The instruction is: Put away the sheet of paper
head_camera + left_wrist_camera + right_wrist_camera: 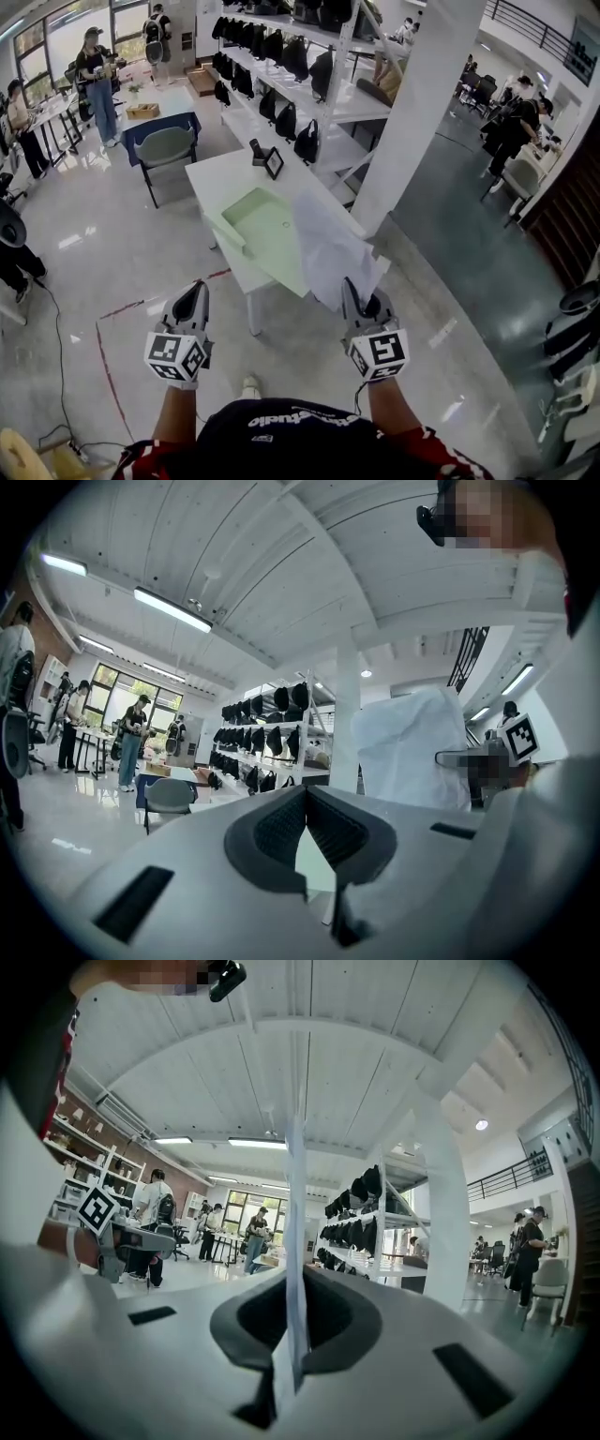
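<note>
Pinching the paper [330,246] (upright) — right gripper [296,1279]; left gripper [306,791] seemingly closed.

- You face a white bench [217,178] with a small framed picture [273,162] standing on it.
- A grey chair [166,148] stands beyond.
- Shelves [336,148] hold black bags [307,141].

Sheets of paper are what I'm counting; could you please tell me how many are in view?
1. The sheet of paper stands up from the right gripper, pinched between its fingers, seen against the white table. Others may be hidden.
</note>
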The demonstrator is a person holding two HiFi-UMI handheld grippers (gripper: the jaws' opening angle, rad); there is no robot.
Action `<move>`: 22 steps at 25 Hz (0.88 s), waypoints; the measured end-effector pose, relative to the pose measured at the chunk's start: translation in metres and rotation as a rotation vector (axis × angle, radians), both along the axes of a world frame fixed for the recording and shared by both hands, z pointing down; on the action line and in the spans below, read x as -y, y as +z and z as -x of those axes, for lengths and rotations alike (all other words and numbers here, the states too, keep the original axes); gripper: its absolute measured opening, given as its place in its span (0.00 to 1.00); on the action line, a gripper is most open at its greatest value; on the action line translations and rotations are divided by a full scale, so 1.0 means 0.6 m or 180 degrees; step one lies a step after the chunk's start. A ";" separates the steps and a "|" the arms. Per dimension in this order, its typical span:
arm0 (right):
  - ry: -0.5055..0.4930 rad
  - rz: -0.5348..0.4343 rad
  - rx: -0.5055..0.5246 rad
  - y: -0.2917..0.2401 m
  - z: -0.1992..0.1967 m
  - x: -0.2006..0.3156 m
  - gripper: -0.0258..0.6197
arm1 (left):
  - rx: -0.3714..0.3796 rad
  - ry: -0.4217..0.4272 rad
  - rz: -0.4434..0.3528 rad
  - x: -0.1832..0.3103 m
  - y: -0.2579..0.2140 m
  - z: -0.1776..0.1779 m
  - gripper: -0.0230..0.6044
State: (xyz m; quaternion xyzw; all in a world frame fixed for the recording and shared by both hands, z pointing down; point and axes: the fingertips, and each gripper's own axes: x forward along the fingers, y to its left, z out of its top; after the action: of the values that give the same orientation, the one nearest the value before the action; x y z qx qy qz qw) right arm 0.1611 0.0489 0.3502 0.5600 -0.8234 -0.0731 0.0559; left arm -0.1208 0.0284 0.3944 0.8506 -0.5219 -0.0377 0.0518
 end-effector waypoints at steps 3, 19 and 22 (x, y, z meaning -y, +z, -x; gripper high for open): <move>0.0047 -0.0010 -0.0010 -0.001 0.013 0.032 0.05 | -0.0033 0.0050 0.0000 0.039 0.002 0.013 0.05; 0.0237 0.0057 -0.0080 0.008 0.106 0.169 0.05 | -0.0186 0.0179 0.0027 0.204 0.019 0.104 0.05; 0.0254 0.0064 -0.0095 0.007 0.119 0.186 0.05 | -0.0159 0.0180 0.0009 0.220 0.023 0.116 0.05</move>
State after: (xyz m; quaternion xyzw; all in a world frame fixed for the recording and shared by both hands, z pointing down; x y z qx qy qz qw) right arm 0.0900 -0.0627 0.3546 0.5906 -0.8002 -0.0709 0.0766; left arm -0.1907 -0.1037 0.4080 0.8637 -0.4963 -0.0567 0.0670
